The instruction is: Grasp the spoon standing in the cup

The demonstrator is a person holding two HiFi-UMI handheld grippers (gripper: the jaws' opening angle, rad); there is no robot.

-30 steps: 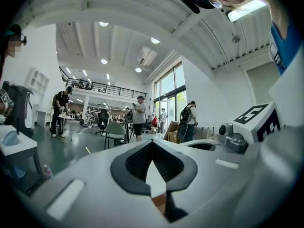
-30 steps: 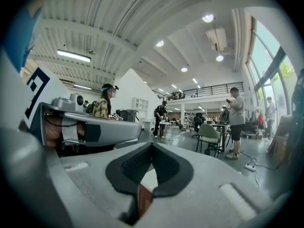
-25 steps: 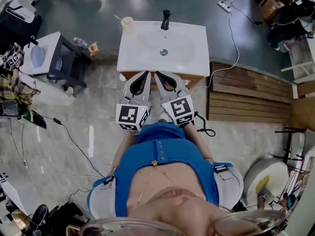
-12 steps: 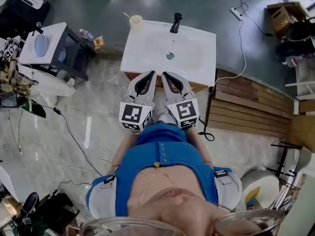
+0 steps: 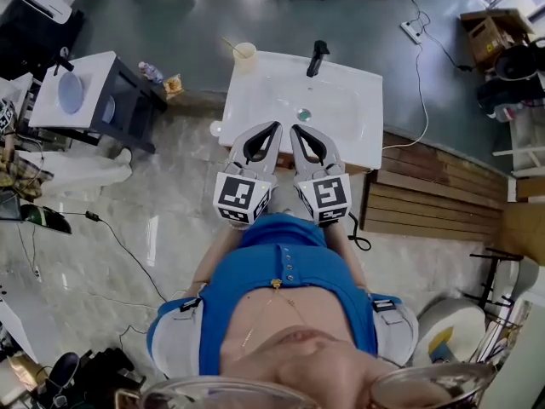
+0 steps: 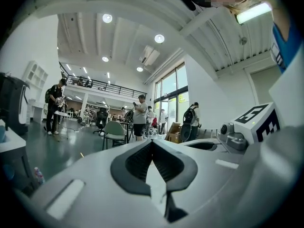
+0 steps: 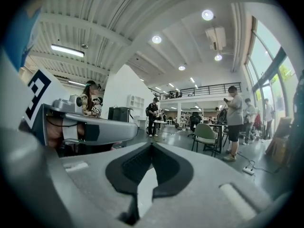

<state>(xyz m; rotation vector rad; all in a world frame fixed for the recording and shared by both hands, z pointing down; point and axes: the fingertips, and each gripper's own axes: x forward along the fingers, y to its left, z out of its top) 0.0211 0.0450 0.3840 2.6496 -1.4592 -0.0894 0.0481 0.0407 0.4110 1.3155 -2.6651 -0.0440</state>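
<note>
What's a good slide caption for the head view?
Left gripper and right gripper, both shut, poised before sink; spoon stands in cup.

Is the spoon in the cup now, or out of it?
In. The spoon has its handle sticking out over the rim of the cup, tilted, in the head view.

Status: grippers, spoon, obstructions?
Left gripper, right gripper shut, empty, at near edge of sink. Spoon leaning in cup, far left corner, ungrasped. Nothing between.

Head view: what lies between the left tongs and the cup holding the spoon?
Only bare white sink top separates the left tongs from the cup, as the head view shows.
</note>
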